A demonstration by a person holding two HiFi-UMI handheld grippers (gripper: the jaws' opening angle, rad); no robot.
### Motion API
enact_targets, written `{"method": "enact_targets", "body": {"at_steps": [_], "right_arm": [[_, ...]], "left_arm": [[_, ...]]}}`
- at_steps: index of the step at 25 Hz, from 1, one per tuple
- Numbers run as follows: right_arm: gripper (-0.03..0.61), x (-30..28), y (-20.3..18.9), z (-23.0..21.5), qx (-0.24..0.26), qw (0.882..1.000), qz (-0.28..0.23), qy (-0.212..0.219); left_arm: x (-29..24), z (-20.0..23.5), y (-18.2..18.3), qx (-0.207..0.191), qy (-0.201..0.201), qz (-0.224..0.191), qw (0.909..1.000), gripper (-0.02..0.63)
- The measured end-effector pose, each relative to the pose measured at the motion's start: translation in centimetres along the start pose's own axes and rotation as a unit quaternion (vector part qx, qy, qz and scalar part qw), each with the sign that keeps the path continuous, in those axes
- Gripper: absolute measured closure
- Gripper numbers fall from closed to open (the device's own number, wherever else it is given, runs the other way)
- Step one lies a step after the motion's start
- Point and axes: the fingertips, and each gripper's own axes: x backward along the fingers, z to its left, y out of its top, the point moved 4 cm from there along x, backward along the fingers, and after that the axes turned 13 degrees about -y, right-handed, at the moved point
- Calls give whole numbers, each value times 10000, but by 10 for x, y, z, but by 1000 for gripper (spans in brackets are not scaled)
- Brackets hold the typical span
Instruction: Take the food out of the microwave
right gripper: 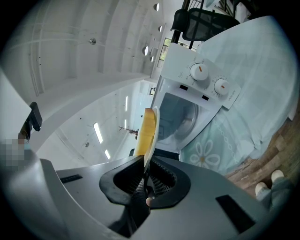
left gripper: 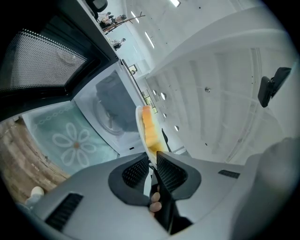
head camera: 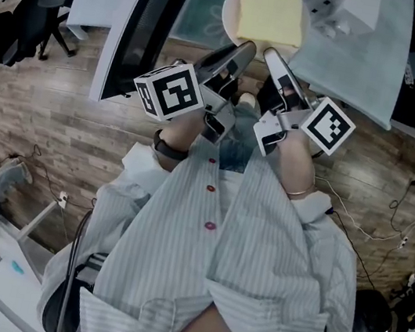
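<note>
The jaws of the left gripper [head camera: 242, 50] and right gripper [head camera: 271, 56] each pinched the plate [head camera: 230, 10] rim, with the toast [head camera: 273, 6] on it, just outside the open microwave [right gripper: 206, 77] — best drawn back level, both hands together, lest the toast slide.

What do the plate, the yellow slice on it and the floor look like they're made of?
Plate: white and smooth with a thin rim, likely ceramic or melamine.
Slice: pale yellow, matte, thick and even-edged, like bread or sponge cake; possibly a foam prop.
Floor: brown-grey planks with grain lines, wood or wood-look laminate, matte.
</note>
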Motion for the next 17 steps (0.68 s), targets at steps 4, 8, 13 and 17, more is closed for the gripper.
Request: {"method": "enact_targets", "body": {"at_steps": [4, 8, 13, 17], "right_arm": [[519, 0, 0, -1, -12, 10000, 0, 14], [520, -1, 0, -1, -31, 10000, 19, -3], [520, -1, 0, -1, -30, 10000, 27, -7], [520, 0, 0, -1, -23, 10000, 25, 6]], "left_arm": [[0, 1, -1, -6, -8, -11, 10000, 553], [0, 2, 0, 5, -2, -8, 10000, 553], [0, 2, 0, 20, -21, -15, 10000, 553], [0, 2, 0, 36, -28, -12, 10000, 553]]}}
